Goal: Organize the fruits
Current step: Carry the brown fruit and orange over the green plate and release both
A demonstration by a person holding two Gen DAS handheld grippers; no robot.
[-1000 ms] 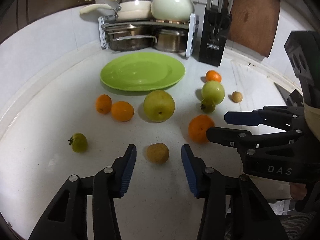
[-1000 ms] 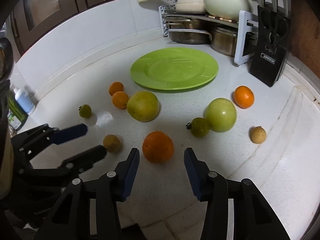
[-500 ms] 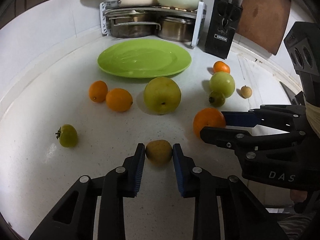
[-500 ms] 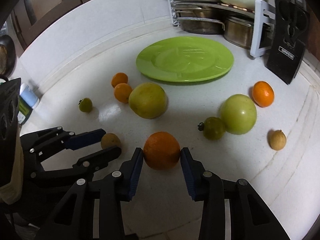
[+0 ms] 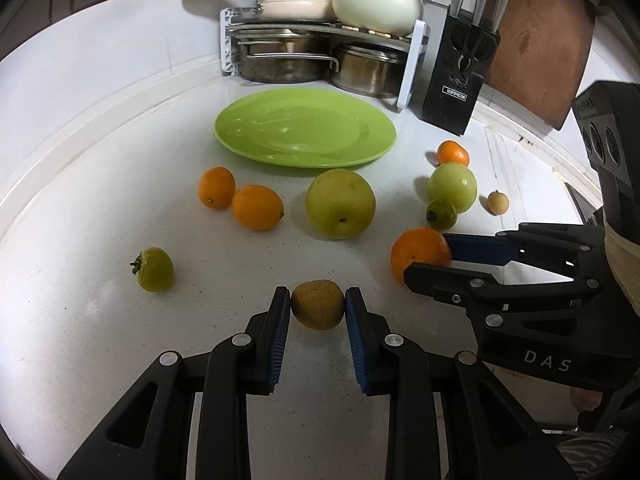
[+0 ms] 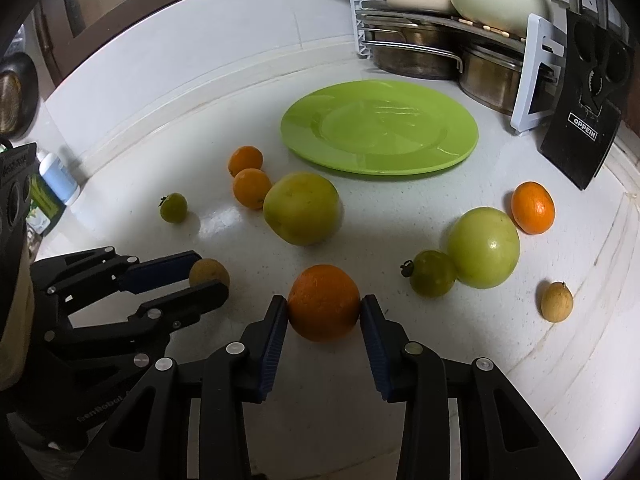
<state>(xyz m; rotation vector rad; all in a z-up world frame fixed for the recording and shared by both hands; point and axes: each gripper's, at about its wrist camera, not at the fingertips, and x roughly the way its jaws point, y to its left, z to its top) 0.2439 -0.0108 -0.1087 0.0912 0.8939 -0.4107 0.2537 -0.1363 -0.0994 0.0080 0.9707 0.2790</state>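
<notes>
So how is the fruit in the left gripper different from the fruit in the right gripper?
The left gripper pinches a small brown fruit; the right gripper pinches a bigger orange. The brown fruit looks dull and yellowish-brown, while the orange is bright with dimpled skin. The brown fruit needs a narrow gap between the fingers; the orange needs a wider one. Both are round, sit low over the white counter, and neither is on the green plate yet.

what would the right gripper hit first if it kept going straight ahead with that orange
Probably the large yellow-green fruit, slightly left of the line beyond the orange in the right gripper; past it lies the green plate. Depth is uncertain.
</notes>
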